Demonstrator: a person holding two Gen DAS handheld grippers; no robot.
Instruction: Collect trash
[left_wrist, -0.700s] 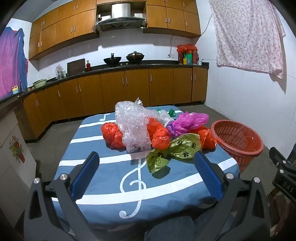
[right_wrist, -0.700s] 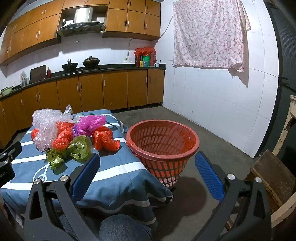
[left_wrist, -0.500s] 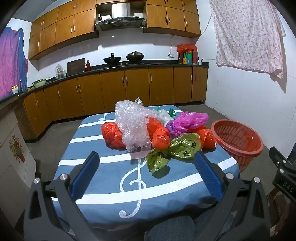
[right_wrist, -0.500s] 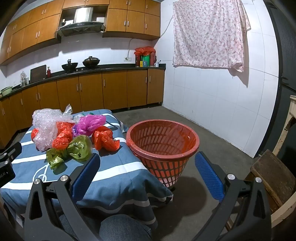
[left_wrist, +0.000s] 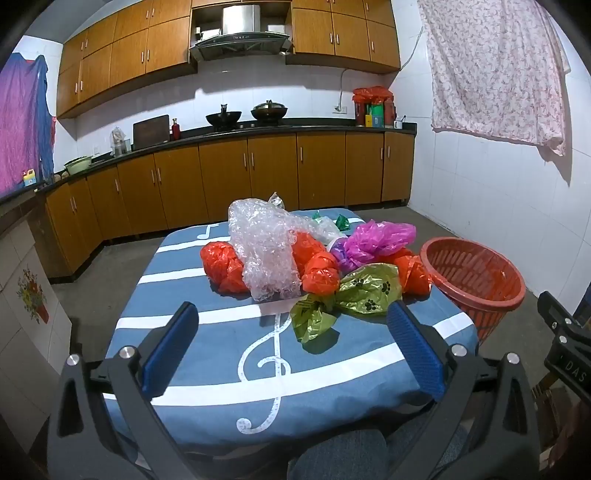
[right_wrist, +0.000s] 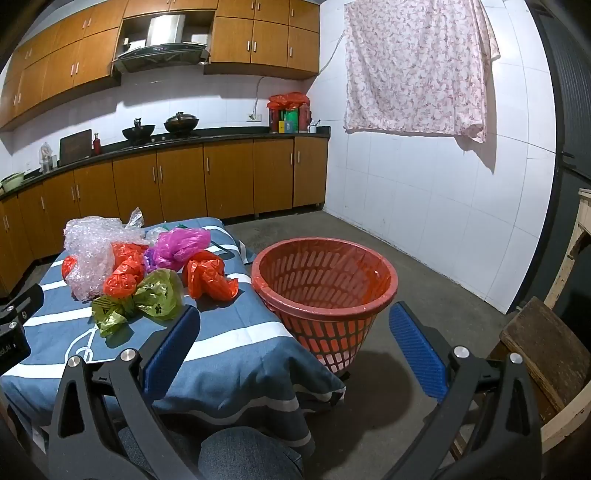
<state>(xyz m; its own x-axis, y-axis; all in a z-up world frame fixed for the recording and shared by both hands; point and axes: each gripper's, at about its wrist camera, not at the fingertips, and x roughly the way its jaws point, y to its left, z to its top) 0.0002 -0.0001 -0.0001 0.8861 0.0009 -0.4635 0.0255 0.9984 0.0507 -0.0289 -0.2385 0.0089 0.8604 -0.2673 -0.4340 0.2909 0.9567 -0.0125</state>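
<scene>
A: What fills the middle of the left wrist view?

B: A table (left_wrist: 192, 406) under a blue cloth with white stripes and music notes. Beyond it, across the upper half of the frame, run brown kitchen cabinets (left_wrist: 229, 177).

A: And the trash?

B: It sits in a heap at the centre of the table. The biggest piece is crumpled bubble wrap (left_wrist: 266, 247), with orange bags (left_wrist: 221, 266) touching it on both sides. A pink bag (left_wrist: 380, 240) lies to the right of centre, and a green bag (left_wrist: 354, 295) with paw prints sits nearest the camera.

A: Where is the basket?

B: The orange basket (right_wrist: 325, 291) stands on the floor just beside the table's right edge, at the centre of the right wrist view. It looks lined with thin orange plastic.

A: The grippers?

B: The left gripper (left_wrist: 291, 343) is spread wide at the bottom of its frame, grasping nothing, short of the heap. The right gripper (right_wrist: 291, 343) is likewise released and empty, the basket above and between its blue fingers (right_wrist: 417, 350).
</scene>
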